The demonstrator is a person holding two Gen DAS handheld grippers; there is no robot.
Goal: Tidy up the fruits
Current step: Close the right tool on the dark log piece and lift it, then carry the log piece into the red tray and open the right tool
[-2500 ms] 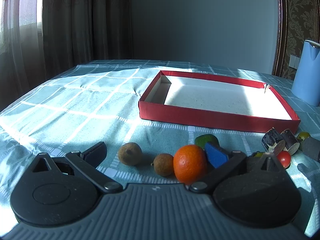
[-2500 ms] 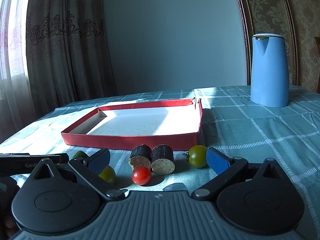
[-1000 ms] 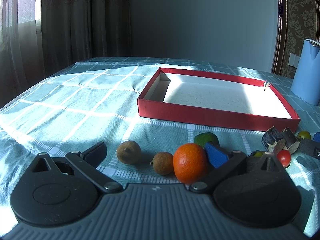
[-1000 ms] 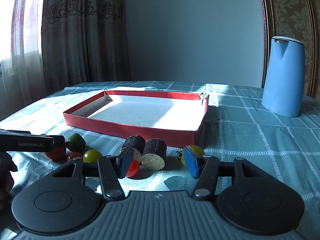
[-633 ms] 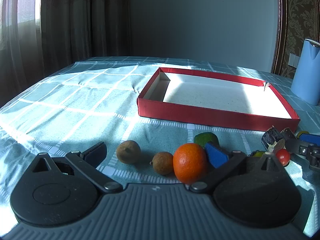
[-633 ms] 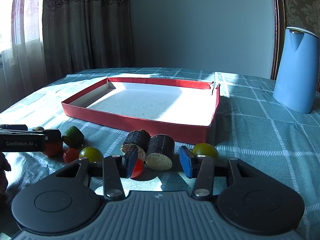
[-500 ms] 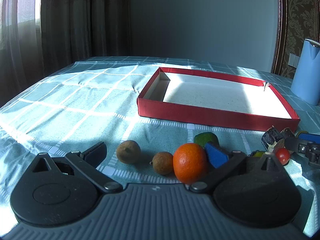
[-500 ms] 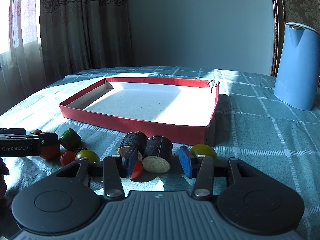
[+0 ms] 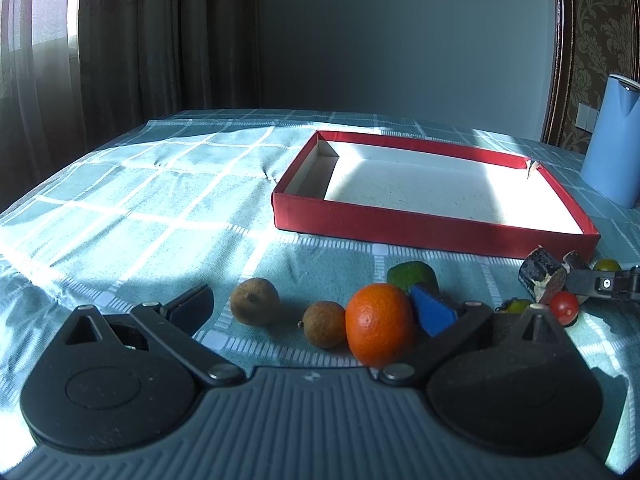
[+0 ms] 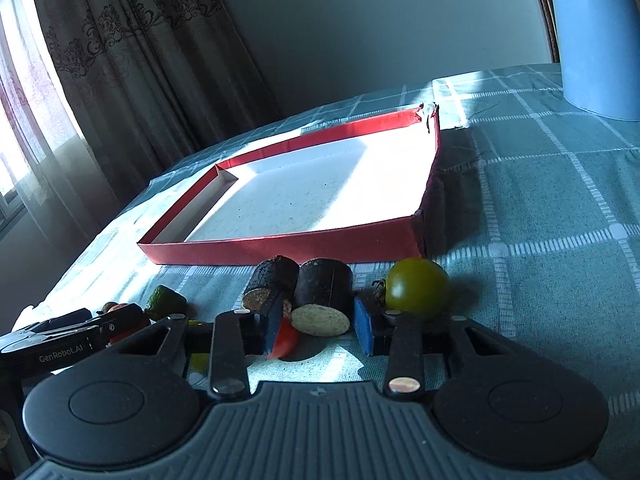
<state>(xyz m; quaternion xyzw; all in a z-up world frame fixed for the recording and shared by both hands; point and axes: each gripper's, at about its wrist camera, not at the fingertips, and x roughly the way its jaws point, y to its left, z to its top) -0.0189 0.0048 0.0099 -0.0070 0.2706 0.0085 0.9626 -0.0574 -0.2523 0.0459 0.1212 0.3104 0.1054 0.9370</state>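
While the red tray (image 9: 432,236) lay empty at twelve o'clock, the right gripper (image 10: 316,326) straddled, seemingly ungripped, a dark cylinder (image 10: 324,296); the left gripper (image 9: 316,308) gaped around the orange (image 9: 378,324).

The right gripper (image 10: 318,330) has narrowed around the dark cylinder (image 10: 324,296).

A lived-in home room, likely a dining corner: ahead of the claw a table (image 9: 160,200) under a teal checked cloth, heavy patterned curtains (image 10: 132,60) by a sunlit window off left, damask wallpaper (image 9: 600,40) and a blue kettle (image 9: 614,168) off right.
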